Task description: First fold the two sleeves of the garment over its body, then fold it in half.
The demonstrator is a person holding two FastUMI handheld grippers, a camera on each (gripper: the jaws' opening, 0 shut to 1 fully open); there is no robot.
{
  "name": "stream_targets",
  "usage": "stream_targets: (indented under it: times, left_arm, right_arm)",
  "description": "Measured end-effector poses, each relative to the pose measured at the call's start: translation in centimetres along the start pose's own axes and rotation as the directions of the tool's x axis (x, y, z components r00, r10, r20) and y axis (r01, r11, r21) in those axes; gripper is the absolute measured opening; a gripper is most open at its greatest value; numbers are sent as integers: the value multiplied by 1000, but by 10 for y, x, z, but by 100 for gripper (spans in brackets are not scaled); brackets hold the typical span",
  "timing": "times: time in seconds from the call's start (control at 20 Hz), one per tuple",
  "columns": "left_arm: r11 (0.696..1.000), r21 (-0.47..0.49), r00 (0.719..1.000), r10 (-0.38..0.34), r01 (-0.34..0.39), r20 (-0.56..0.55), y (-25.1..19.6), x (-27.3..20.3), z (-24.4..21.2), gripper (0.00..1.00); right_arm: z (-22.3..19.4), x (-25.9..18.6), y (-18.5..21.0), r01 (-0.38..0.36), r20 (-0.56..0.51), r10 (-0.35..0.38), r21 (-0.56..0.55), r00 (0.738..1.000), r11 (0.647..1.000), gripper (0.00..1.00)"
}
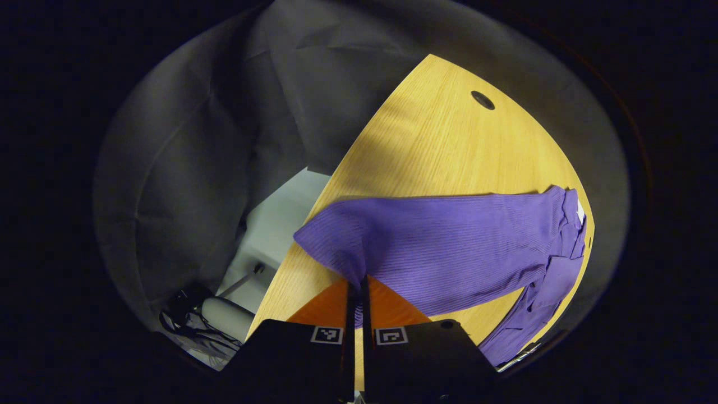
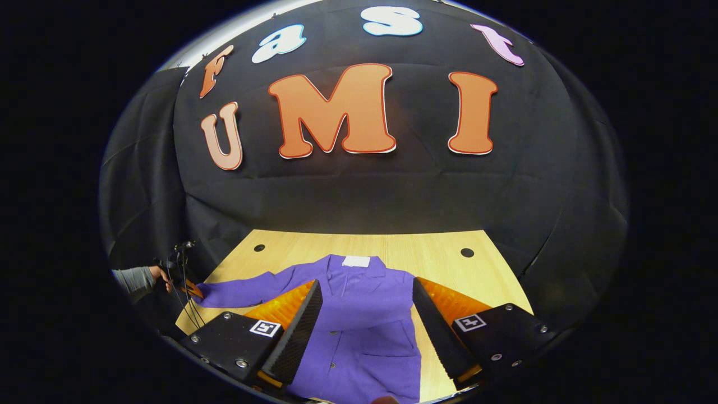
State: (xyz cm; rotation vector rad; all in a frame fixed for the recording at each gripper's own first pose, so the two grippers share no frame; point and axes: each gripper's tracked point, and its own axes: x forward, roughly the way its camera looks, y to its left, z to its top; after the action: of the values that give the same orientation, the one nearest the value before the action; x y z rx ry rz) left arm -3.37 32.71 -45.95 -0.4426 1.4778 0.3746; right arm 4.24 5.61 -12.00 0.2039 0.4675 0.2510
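A purple ribbed button-up garment lies flat on the wooden table, collar with a white label at the far side. One sleeve stretches out sideways toward the table's edge. My left gripper is shut on that sleeve's cuff end, and it also appears far off as the left gripper, held by a hand in a grey sleeve. My right gripper hangs open above the garment's chest, touching nothing. A band of cloth lies across the body there.
The table has round cable holes near its far corners, one also in the left gripper view as a hole. Past the table's edge lie pale floor, cables and a white cylinder. Black cloth walls enclose the booth.
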Motion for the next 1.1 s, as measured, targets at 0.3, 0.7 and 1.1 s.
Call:
stream_targets:
  times: [0.3,0.7,1.1]
  left_arm:
    - [998,66,998,-28,25,52,-44,-38,16,7]
    - [951,295,988,-124,91,94,-150,-92,28,7]
    - [870,470,973,-213,149,85,-277,-128,29,7]
  right_arm:
    - [-1,-5,-9,-18,23,18,2,1000,1000,96]
    - [-3,-16,-32,-17,51,16,16,999,1000,97]
    - [-17,-29,-48,-26,57,22,73,998,997,96]
